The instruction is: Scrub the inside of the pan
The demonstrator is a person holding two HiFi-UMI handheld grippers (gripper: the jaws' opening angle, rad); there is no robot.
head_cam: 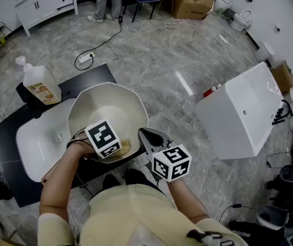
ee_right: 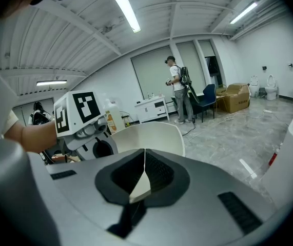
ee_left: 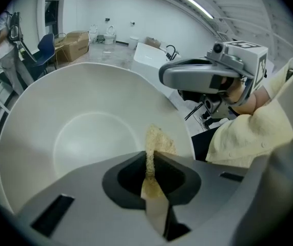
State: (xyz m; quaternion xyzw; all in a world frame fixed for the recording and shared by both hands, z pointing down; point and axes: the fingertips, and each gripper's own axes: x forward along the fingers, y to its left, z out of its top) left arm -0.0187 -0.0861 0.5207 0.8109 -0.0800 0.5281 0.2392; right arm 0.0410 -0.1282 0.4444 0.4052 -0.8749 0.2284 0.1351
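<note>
**Pad on the wall, rim pinched**

The left gripper point(ee_left: 150, 160) has its jaws clamped on a tan fibrous scrub pad point(ee_left: 159, 140), which lies against the near inner wall of the white round pan point(ee_left: 84, 122). The right gripper point(ee_right: 144, 160) appears to pinch the pan's rim, tilting it over the black bench point(head_cam: 7, 124). Hard scrubbing could slip that thin grip and drop the pan.

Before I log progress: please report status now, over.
Left gripper shut on sponge, inside white pan. Right gripper shut on its rim. Nothing blocks the scrubbing.
</note>
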